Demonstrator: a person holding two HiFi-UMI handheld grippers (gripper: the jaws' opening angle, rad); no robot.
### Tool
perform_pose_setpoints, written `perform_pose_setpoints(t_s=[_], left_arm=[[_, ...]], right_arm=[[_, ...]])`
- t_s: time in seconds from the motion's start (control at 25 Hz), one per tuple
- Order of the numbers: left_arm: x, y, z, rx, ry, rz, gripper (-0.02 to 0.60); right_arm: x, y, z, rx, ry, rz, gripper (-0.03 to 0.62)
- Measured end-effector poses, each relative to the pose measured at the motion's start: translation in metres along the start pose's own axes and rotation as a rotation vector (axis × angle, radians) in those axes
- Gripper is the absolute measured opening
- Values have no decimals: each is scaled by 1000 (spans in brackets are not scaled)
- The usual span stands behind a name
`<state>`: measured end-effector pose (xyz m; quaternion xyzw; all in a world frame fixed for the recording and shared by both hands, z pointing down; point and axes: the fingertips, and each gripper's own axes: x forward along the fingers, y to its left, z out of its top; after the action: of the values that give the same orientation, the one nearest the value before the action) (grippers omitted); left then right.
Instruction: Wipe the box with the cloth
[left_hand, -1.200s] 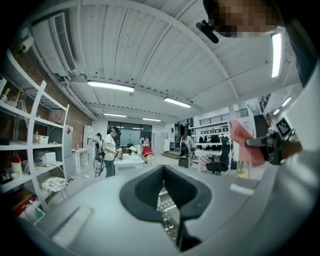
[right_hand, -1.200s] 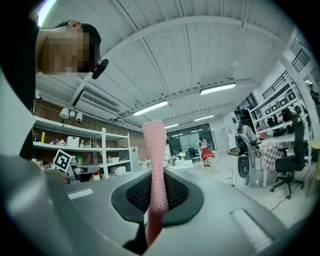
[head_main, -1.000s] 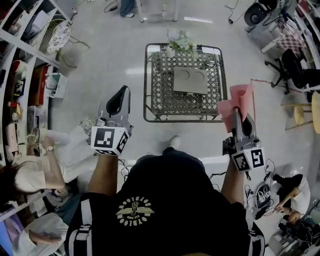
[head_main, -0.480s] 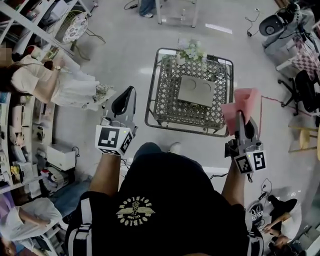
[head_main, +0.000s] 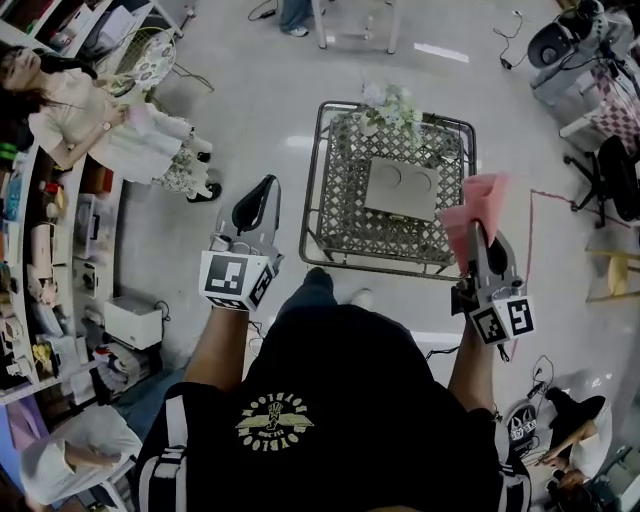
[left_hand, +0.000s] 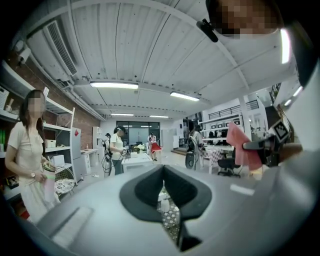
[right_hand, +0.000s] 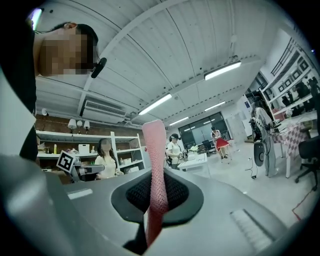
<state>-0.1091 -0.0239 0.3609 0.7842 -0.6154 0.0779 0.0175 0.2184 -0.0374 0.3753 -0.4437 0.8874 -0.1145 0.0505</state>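
Closest to me, the left gripper (head_main: 260, 190) hangs in the air on the near-left side of the table. Its jaws are pressed together with only a sliver between them and nothing caught there. The right gripper (head_main: 479, 236) is clenched on the pink cloth (head_main: 478, 200), which stands up out of its jaws as a loose fold. In the head view it lines up with the table's near-right corner. Beyond both, the grey box (head_main: 402, 188) lies flat on the wire-mesh table (head_main: 345, 205), apart from the cloth, with flowers (head_main: 392, 100) at the far edge. I judge this to be the approach: cloth in hand, no wiping begun. The next move calls for carrying the right gripper forward and down until the cloth lies on the box top, perhaps steadying the box with the left.
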Motion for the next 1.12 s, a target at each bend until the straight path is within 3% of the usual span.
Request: perform_pose_setpoints(t_s=[0.76, 0.88, 1.12], left_arm=[[121, 100, -48, -67, 55, -244, 0], [138, 100, -62, -72, 75, -271, 0], [151, 93, -71, -92, 96, -261, 0]], right_arm=[[154, 35, -62, 15, 157, -120, 17], [170, 23, -90, 38, 205, -132, 17], [193, -12, -183, 70, 362, -114, 17]])
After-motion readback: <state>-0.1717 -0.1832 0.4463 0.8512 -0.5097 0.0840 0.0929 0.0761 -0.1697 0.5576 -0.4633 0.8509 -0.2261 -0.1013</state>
